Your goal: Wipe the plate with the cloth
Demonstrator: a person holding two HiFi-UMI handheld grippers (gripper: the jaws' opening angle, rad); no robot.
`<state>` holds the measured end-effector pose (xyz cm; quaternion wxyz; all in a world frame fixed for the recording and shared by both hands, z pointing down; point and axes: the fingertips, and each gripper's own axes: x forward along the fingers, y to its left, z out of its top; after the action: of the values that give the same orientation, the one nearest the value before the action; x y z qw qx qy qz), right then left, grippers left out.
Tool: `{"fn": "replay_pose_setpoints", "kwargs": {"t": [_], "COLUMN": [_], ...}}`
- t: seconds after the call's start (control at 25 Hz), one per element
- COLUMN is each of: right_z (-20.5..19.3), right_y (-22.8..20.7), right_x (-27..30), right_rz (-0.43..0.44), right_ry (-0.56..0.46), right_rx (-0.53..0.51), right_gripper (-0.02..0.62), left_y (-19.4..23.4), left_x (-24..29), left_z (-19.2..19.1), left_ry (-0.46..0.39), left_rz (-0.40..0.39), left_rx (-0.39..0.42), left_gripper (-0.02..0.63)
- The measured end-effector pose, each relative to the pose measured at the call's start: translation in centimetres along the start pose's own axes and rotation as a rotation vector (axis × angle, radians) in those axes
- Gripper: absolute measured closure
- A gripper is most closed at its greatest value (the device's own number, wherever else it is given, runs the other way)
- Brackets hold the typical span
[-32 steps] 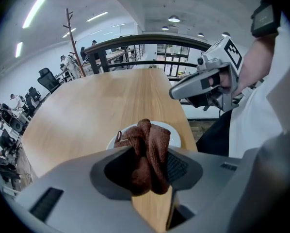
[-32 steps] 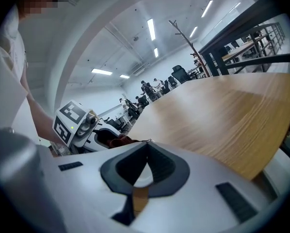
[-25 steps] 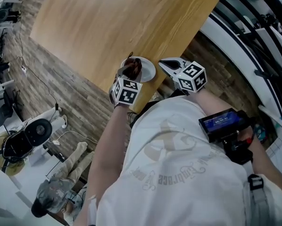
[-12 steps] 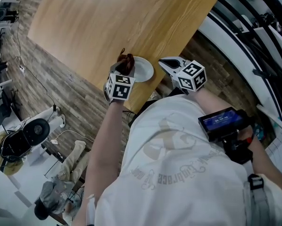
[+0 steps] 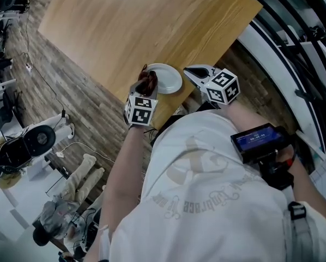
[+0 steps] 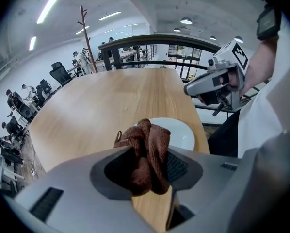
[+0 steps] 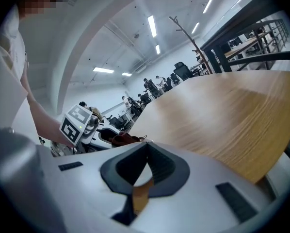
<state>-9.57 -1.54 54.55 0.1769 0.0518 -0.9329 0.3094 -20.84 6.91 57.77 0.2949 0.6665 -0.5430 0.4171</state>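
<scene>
A white plate sits on the wooden table close to its near edge. My left gripper is shut on a crumpled brown cloth, which rests at the plate's left rim. In the left gripper view the cloth bulges between the jaws, with the plate just beyond it. My right gripper hovers just right of the plate, off the table's corner, with its jaws closed on nothing. The right gripper view shows its tips meeting and the left gripper off to the left.
The table's near edge runs diagonally just below the plate. A dark railing runs along the right side. Office chairs and gear stand on the wood floor at the left. The rest of the tabletop stretches away bare.
The left gripper has slid the cloth along the plate's left side, first away from me, then back towards the near rim. The right gripper has stayed put.
</scene>
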Motion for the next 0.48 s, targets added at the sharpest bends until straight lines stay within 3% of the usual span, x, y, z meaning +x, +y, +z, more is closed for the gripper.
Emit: {"fn": "replay_pose_setpoints", "kwargs": {"t": [0.28,0.48], "right_z": [-0.6,0.3], "right_y": [-0.4,-0.7], "right_x": [-0.3,-0.9], "right_rz": [-0.011,-0.009], "right_ry": [0.011,0.043], "right_rx": [0.002,-0.008], "right_gripper": [0.581,0.581], "left_y": [3.3,4.8], "left_x": [0.5,0.4], "left_z": [0.5,3.1], "left_ry": [-0.020,-0.116], "left_rz": [0.050,0.062], "left_rx": [-0.023,-0.073], "left_gripper": [0.436,0.436]}}
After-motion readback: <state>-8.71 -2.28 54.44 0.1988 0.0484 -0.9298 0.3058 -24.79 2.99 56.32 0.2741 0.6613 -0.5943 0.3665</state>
